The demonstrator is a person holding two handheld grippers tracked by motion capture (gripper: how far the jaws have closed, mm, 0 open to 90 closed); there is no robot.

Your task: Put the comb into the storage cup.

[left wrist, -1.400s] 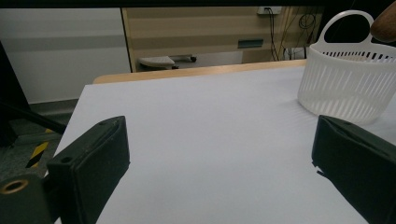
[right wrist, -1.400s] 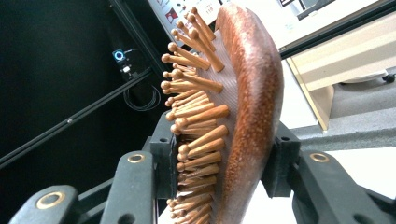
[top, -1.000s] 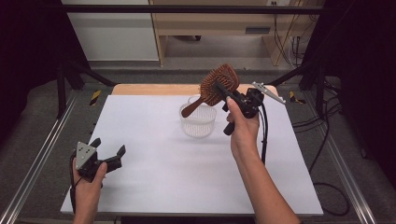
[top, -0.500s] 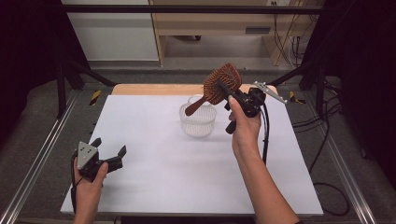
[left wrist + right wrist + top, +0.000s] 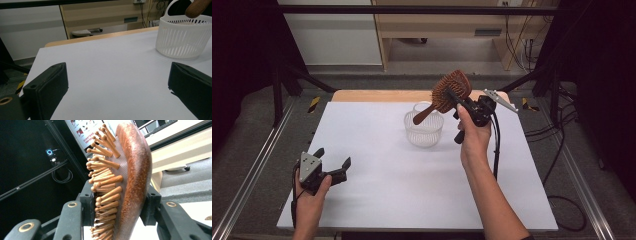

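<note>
Here we see the right gripper (image 5: 460, 97) pinching a brown wooden paddle hairbrush (image 5: 451, 90) by its head, handle tilted over the white slatted plastic basket (image 5: 424, 130); well left of the basket, the left gripper (image 5: 333, 161) rests spread.

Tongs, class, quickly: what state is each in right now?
Left tongs: open, holding nothing, low over the white table.
Right tongs: shut on the wooden hairbrush, above the white basket.

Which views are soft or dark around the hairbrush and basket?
High view: even light, dark margins, hairbrush slightly soft. Left gripper view: near pads blurred, basket sharp. Right gripper view: brush close, pins sharp, background dark on its left.
</note>
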